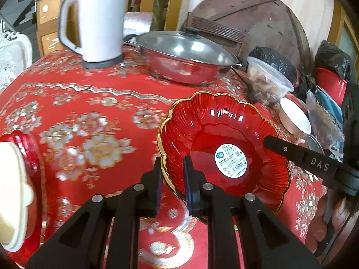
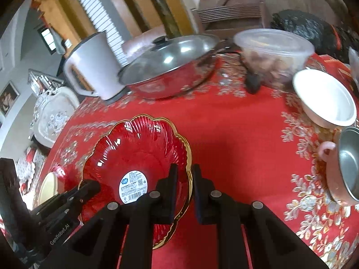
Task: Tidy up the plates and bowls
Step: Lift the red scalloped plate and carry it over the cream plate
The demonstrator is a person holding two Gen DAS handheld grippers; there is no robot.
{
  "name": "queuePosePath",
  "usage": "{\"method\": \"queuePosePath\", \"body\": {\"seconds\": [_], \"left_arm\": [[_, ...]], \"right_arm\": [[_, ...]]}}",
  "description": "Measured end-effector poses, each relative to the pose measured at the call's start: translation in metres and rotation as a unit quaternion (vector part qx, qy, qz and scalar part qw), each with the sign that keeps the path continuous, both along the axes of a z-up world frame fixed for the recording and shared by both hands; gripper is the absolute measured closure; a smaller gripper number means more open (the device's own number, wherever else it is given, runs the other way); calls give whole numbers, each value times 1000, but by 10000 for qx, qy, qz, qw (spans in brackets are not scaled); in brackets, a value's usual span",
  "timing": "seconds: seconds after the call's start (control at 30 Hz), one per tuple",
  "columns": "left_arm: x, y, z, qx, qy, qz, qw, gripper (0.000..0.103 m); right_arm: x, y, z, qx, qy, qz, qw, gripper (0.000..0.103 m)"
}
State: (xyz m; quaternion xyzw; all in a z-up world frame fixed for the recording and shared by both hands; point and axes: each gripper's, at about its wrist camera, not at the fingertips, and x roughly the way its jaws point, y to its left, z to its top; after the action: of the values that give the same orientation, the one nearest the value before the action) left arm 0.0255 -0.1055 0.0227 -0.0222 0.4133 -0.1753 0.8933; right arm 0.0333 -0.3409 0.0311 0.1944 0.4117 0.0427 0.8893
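Note:
A red scalloped plate point(image 1: 224, 130) point(image 2: 139, 148) with a gold rim and a white sticker in its middle is held between both grippers, above the red tablecloth point(image 1: 89, 103). My left gripper point(image 1: 172, 163) is shut on the plate's left rim, one finger inside and one outside. On the opposite rim my right gripper point(image 2: 185, 170) is shut the same way. A cream bowl point(image 1: 13, 192) point(image 2: 48, 187) rests on another red plate point(image 1: 29, 148) at the far left. A white bowl point(image 2: 325, 98) point(image 1: 296, 116) sits on the right.
At the back of the table stand a white kettle point(image 1: 96, 22), a lidded steel pot point(image 1: 186, 53) and a lidded plastic tub point(image 2: 273, 49). A pink mug with a metal bowl point(image 2: 345, 163) sits at the right edge. Black bags point(image 1: 278, 62) crowd the far right.

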Motion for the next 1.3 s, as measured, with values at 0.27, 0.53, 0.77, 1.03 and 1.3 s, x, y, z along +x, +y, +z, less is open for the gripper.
{"method": "queuePosePath", "body": {"seconds": [0.27,0.53,0.77,1.03,1.3], "left_arm": [[-14,45,20,-119,-104,220,9996,88],[-20,94,51,-313,-232,431,9983,88],[-30,153,71,-156,-507,720,9960,88],[-39,224,62,-67,-527,1365,9892,88],[-46,262,40,-45,-407,1712,9844,88]], "right_arm": [[-2,42,30,71,-169,390,9991,91],[0,89,64,-7,-355,679,9971,91],[5,155,81,60,-481,1146,9922,91],[4,235,77,-46,-502,1753,9832,91],[6,271,54,47,-435,2101,9767,90]]}}
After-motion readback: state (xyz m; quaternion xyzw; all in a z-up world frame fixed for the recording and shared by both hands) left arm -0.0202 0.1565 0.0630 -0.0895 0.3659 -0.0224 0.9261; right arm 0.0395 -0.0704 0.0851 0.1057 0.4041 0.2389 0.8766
